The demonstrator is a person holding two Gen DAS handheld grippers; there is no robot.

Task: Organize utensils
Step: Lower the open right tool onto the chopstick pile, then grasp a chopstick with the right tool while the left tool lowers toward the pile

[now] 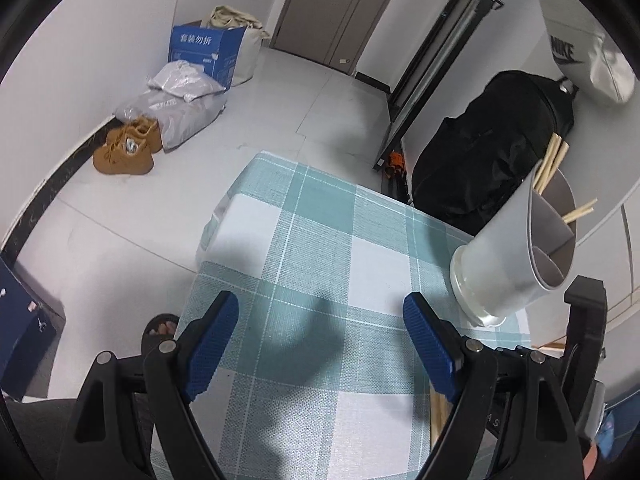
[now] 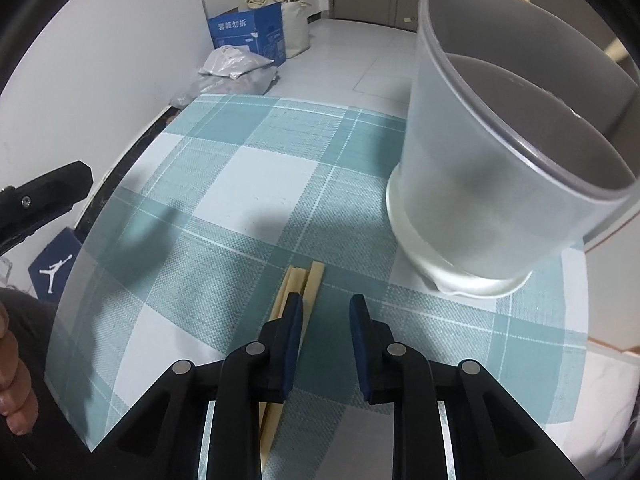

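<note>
Spreading wide over the woven teal-and-white plaid cloth (image 1: 304, 240), the left gripper (image 1: 320, 344) holds nothing. Pale wooden chopsticks (image 2: 298, 280) lie flat beside the right gripper (image 2: 326, 340), its ribbed blue pads narrowly apart, empty. Right: a frosted plastic holder (image 2: 472, 184), upright.

Small table covered by a teal-and-white checked cloth (image 2: 248, 184); on it, toward the right side, an upright frosted plastic utensil holder (image 2: 492, 184) with wooden chopsticks (image 1: 554, 160) inside. More wooden chopsticks lying loose (image 2: 298, 284) on the cloth, left of the holder. On the floor beyond the table, against the wall: blue cardboard box (image 1: 206, 54), grey plastic parcels (image 1: 176, 108) before it, tan shoes (image 1: 126, 150) nearest.
</note>
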